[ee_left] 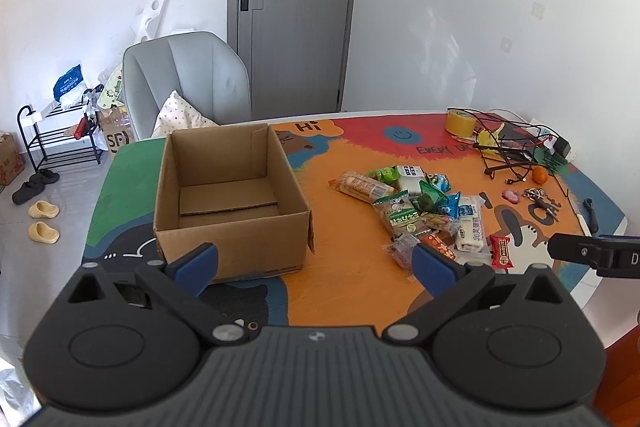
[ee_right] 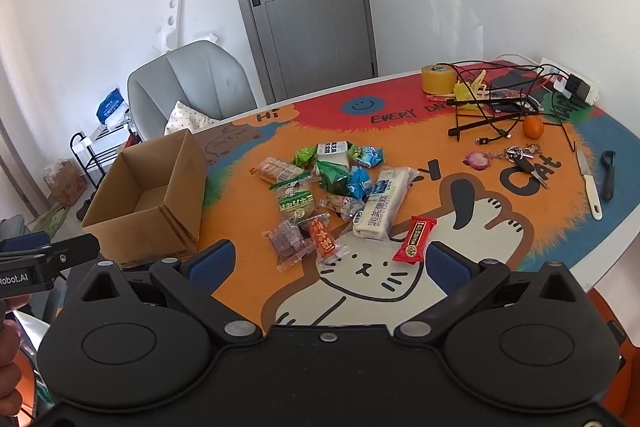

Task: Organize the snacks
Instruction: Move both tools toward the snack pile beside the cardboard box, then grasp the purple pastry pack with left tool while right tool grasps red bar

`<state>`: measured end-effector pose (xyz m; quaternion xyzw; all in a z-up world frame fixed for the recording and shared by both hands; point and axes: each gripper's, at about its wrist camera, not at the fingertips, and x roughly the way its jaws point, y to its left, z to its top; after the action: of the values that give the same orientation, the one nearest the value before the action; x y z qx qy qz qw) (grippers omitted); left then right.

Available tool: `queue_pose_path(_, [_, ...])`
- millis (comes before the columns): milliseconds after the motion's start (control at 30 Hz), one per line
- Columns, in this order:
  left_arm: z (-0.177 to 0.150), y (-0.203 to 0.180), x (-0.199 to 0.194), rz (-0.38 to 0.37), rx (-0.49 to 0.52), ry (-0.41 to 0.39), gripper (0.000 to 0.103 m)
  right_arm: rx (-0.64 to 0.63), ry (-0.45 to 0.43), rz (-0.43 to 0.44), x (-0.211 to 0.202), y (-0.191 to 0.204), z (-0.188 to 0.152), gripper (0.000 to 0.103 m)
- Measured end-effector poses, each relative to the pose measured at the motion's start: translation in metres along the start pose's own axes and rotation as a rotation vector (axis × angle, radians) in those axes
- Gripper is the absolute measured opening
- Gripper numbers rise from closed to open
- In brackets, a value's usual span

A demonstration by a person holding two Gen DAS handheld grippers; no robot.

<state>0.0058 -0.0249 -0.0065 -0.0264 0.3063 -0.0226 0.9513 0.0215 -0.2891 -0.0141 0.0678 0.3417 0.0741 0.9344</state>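
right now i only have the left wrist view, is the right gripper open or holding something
observer: the right gripper is open and empty, its blue pads wide apart above the white cat drawing.
operator: anything sharp on the far right of the table
observer: yes, a white-handled knife lies beside a black peeler on the colourful printed table mat, near its right edge.
operator: which snack is nearest that gripper
observer: the red rectangular snack packet, flat on the mat just ahead of the gripper's right finger.
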Motion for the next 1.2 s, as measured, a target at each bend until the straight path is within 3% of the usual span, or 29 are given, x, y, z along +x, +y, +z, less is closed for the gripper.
queue_pose_path(433, [0.004,-0.009,0.024,0.002,-0.018,-0.027,0.102,0.056,-0.019,0.02,0.027,-0.03,-0.004,0.103])
queue_pose_path(1000, [-0.004,-0.047,0.087,-0.061,-0.008,0.015,0.102,0.089,-0.075,-0.088,0.07,-0.067,-0.018,0.103])
queue_pose_path(1200, [-0.005,-0.059,0.114,-0.008,-0.004,0.039,0.102,0.114,-0.056,-0.082,0.089,-0.079,-0.022,0.103])
